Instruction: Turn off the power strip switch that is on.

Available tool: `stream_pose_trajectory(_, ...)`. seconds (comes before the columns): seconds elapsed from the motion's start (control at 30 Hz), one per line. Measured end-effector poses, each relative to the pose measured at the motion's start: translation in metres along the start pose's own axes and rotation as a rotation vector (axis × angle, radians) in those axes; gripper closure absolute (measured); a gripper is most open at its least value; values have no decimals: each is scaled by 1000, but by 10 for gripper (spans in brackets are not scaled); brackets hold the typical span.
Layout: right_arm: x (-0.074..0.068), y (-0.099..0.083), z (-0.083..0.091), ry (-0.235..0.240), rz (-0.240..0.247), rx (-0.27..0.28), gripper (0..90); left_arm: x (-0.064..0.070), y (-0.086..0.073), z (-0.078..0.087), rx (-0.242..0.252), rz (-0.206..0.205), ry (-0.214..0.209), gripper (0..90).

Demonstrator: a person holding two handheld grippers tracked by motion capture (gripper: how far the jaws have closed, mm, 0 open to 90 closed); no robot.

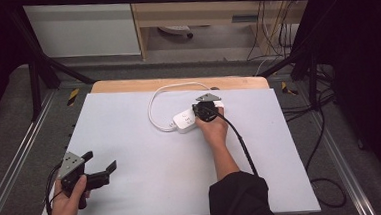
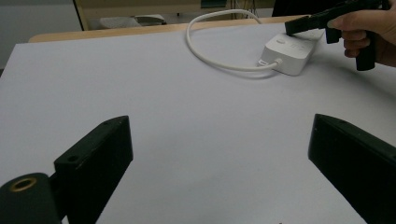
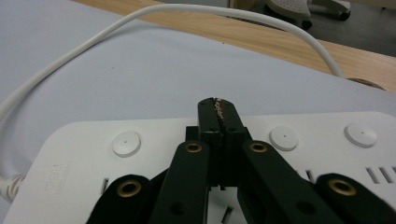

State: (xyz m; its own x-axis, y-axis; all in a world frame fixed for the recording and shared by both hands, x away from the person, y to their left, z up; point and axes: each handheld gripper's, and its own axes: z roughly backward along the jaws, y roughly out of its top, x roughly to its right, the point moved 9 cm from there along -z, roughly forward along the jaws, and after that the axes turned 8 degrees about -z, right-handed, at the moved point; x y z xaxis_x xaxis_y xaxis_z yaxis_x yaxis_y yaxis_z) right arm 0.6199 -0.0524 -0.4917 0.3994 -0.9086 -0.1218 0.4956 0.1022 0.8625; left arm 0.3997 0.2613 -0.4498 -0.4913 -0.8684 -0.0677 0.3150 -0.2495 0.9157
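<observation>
A white power strip (image 1: 185,120) (image 2: 292,49) (image 3: 84,140) with round buttons lies at the back middle of the pale sheet. Its white cable (image 1: 151,110) (image 2: 196,46) (image 3: 140,23) loops off to the left and back. My right gripper (image 1: 206,109) (image 3: 217,109) is shut, jaws pressed together with nothing between them, tips directly over the strip's top between two buttons. It also appears at the far right of the left gripper view (image 2: 299,25). My left gripper (image 1: 101,160) (image 2: 219,154) hovers open and empty over the sheet's front left.
The pale sheet (image 1: 158,179) covers a wooden table (image 1: 127,85) whose edge shows at the back. Black frame bars and loose cables (image 1: 325,129) run around the table on the floor. A black cable (image 1: 243,144) trails from the right gripper toward the front.
</observation>
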Motion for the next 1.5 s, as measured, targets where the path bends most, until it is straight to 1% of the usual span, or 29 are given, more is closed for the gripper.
stream_pose_trajectory(0.13,0,0,0,-1,-3,0,900,0,0,0,0,3,1,63)
stream_pose_trajectory(0.2,0,0,0,3,-13,5,900,0,0,0,-1,2,2,63)
stream_pose_trajectory(0.33,0,0,0,-4,-12,4,900,0,0,0,-2,2,1,63)
stream_pose_trajectory(0.47,0,0,0,-8,-1,-2,900,0,0,0,-2,2,2,63)
stream_pose_trajectory(0.67,0,0,0,-9,-5,-3,900,0,0,0,-3,1,2,63)
stream_pose_trajectory(0.87,-1,0,0,-13,8,-8,900,0,-1,0,-4,2,3,64)
stream_pose_trajectory(1.07,-2,-1,-1,-11,9,-15,900,0,0,0,-3,2,2,64)
stream_pose_trajectory(1.13,-3,-1,-1,-23,41,-18,900,0,-1,0,-3,3,1,64)
stream_pose_trajectory(1.37,-3,-1,0,-26,30,-14,900,0,-1,0,-6,1,1,64)
stream_pose_trajectory(1.43,-3,0,0,-30,21,-24,900,0,-1,0,-8,-1,1,64)
stream_pose_trajectory(1.47,-3,0,0,-30,21,-24,900,-1,-1,0,-8,-1,1,64)
stream_pose_trajectory(1.5,-3,0,0,-37,33,-35,900,-1,-1,0,-8,0,1,64)
